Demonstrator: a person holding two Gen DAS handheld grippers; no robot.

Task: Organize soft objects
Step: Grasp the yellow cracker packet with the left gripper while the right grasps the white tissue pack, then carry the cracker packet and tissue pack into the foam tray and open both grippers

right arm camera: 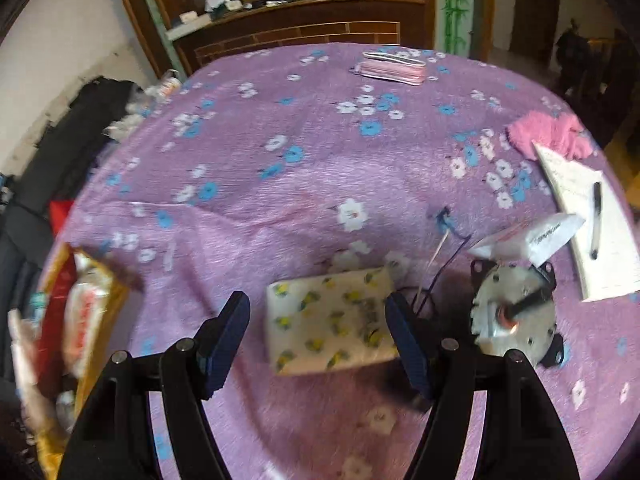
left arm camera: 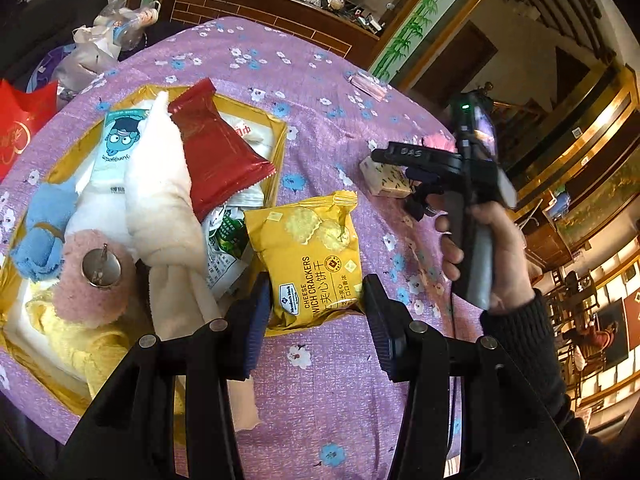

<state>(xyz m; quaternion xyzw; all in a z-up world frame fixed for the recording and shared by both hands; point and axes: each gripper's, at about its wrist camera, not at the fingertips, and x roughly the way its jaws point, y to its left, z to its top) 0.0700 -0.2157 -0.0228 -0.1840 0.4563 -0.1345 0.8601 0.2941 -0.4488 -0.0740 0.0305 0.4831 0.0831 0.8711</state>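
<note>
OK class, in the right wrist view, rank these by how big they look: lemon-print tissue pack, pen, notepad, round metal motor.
1. Lemon-print tissue pack, though it lies nearest the camera, which flatters it.
2. Notepad and round metal motor: too alike to rank.
3. Pen, clearly smallest.

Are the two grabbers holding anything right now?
No. The left gripper is open around the yellow cracker packet, and the right gripper is open around the lemon-print tissue pack. Neither is squeezed yet.
</note>
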